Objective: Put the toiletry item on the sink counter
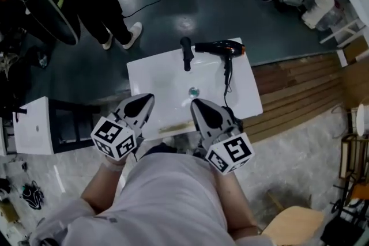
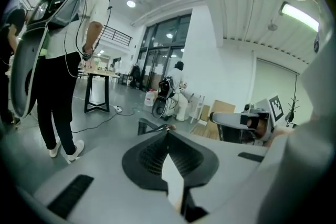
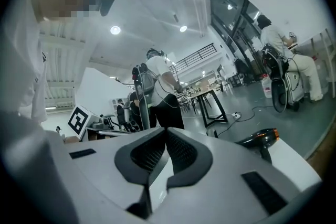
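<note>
Both tools are closed with nothing between the jaws: left tool and right tool hang side by side over the table's near edge. Hair dryer lies on the table ahead of the right tool, past the drain, beside the faucet.

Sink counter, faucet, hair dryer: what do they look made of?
Sink counter: glossy white, likely ceramic or resin; light sheen on top. Faucet: matte black, probably coated metal. Hair dryer: black shell, looks plastic, orange band at one end.
</note>
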`<state>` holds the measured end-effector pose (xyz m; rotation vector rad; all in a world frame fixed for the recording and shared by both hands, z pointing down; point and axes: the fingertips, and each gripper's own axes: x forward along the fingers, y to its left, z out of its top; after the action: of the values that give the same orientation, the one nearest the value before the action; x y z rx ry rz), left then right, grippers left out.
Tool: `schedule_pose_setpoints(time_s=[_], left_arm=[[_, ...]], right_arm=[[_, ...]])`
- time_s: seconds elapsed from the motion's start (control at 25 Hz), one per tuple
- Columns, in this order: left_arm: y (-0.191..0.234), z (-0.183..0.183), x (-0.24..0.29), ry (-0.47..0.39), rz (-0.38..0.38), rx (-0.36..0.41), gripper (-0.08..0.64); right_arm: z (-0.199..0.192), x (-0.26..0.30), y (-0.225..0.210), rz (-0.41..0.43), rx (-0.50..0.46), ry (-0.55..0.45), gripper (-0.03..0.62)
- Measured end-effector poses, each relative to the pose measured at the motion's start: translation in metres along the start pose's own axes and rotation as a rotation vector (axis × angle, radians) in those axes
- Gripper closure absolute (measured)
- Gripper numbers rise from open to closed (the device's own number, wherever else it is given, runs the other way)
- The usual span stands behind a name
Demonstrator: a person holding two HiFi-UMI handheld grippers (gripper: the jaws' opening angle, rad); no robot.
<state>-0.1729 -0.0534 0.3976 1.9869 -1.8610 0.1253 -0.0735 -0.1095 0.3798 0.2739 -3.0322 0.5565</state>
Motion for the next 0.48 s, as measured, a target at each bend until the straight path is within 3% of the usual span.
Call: schedule_pose_setpoints(time_s=[0.48], left_arm=[[0.014, 0.008, -0.029, -0.096, 0.112, -0.045, 0.543]], right_arm=[[0.005, 0.029, 0.018, 0.136, -0.053, 0.029, 0.568]])
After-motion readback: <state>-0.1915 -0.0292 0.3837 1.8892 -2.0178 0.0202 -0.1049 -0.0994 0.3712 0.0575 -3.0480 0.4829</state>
